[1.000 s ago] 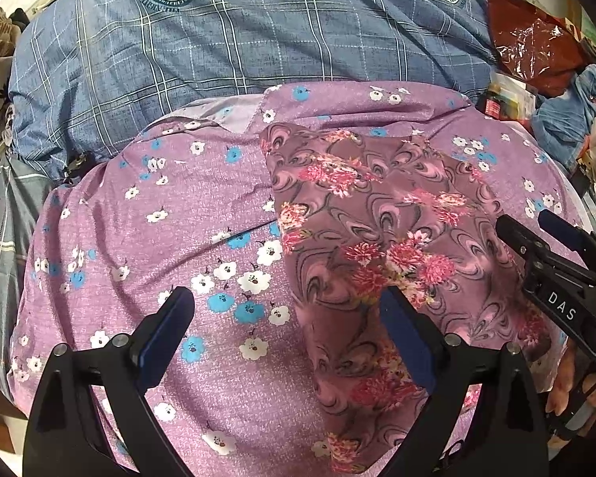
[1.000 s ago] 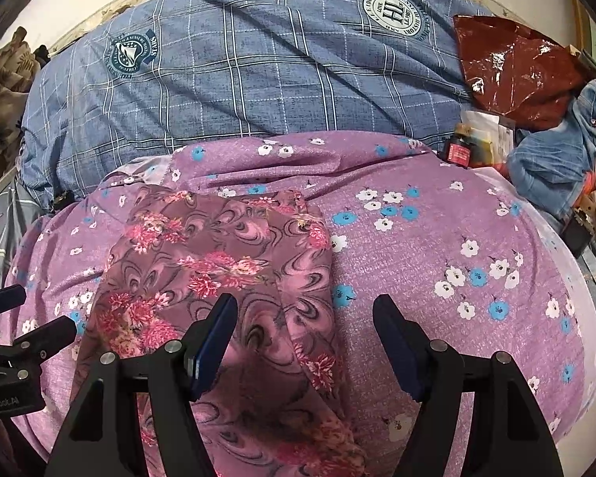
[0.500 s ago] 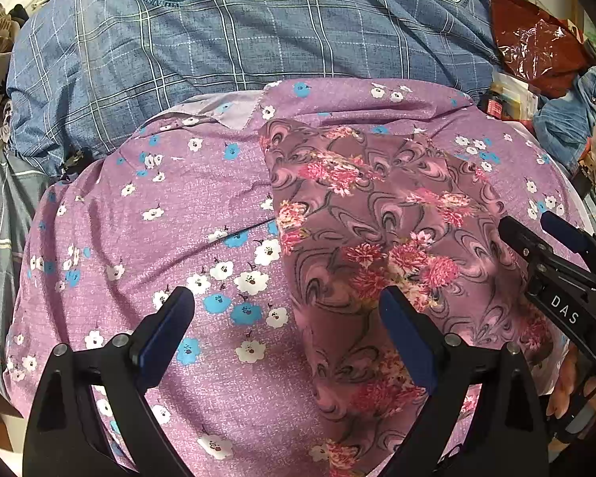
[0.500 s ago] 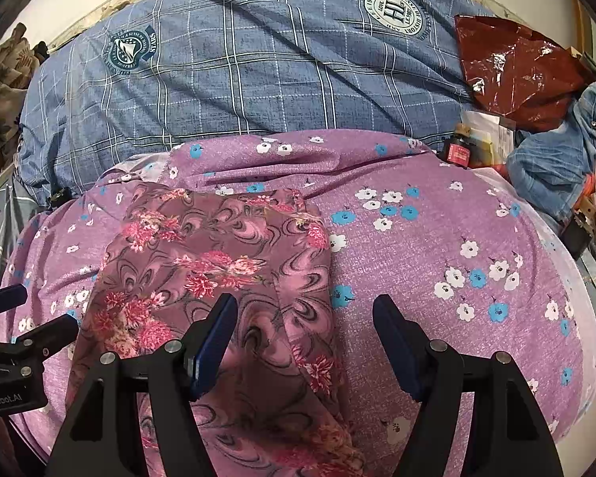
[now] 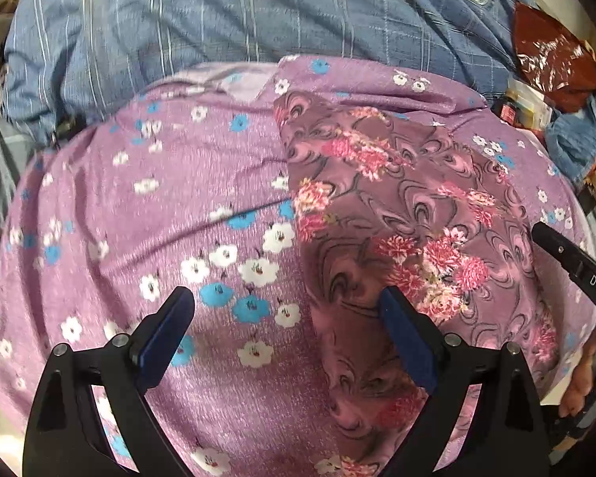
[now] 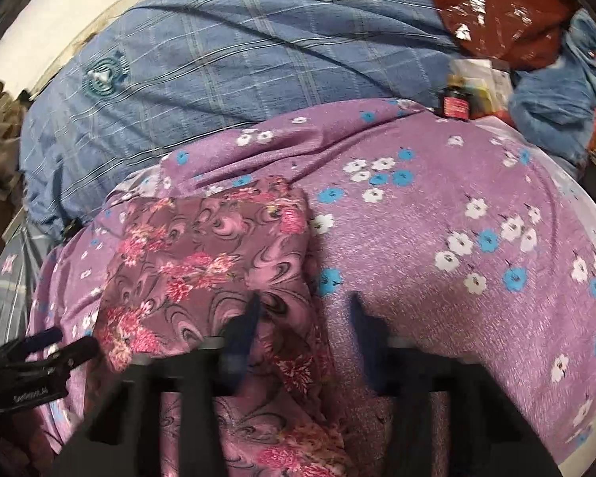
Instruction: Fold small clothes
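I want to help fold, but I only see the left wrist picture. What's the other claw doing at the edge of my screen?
Observer: The right claw straddles the flowery cloth's right edge. One finger is over the cloth and one is over the purple sheet.
Operator: Is it pinching?
Observer: Its jaws have just been closing, with that edge between them. A gap remains and the picture is blurred, so I can't tell.
Operator: Where's my claw from there?
Observer: The left claw ends beside the cloth's left edge, near the lower corner.
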